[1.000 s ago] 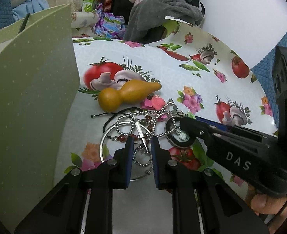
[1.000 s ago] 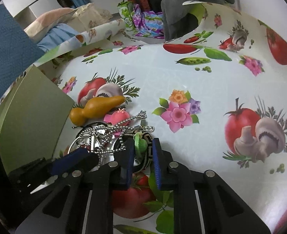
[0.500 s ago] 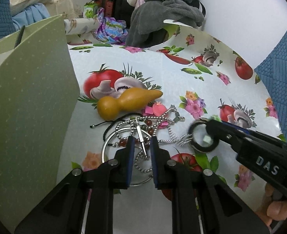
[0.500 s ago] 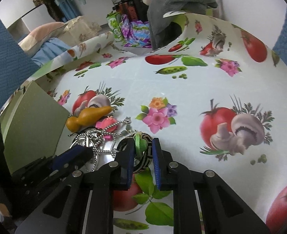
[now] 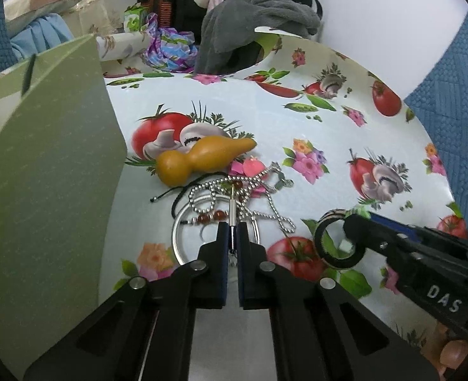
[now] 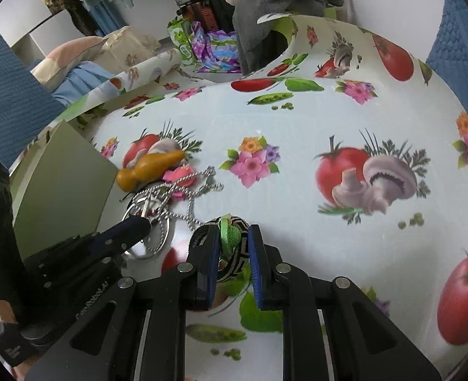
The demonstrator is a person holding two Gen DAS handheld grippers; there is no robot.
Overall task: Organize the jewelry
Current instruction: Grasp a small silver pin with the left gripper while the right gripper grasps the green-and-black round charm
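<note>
A tangle of jewelry lies on the printed tablecloth: a silver bead chain [image 5: 265, 204], a silver bangle [image 5: 183, 241], red beads [image 5: 210, 217] and a black cord [image 5: 183, 192], beside a yellow gourd [image 5: 199, 158]. My left gripper [image 5: 232, 231] is shut on a thin silver pendant [image 5: 232, 209] in the tangle. My right gripper [image 6: 232, 238] is shut on a woven black-and-white bangle [image 6: 234, 263] with a green tassel [image 6: 229, 235], held clear of the tangle to its right; it also shows in the left wrist view [image 5: 338, 241].
A green box [image 5: 43, 190] stands open at the left, close to the jewelry. A pink charm [image 5: 253, 168] lies by the gourd. Clothes and bags [image 5: 256, 19] pile behind the table's far edge. A blue quilted surface [image 6: 465, 31] is at the right.
My right gripper has lifted the woven bangle out of the tangle and carried it right. My left gripper has closed tighter on the silver pendant.
</note>
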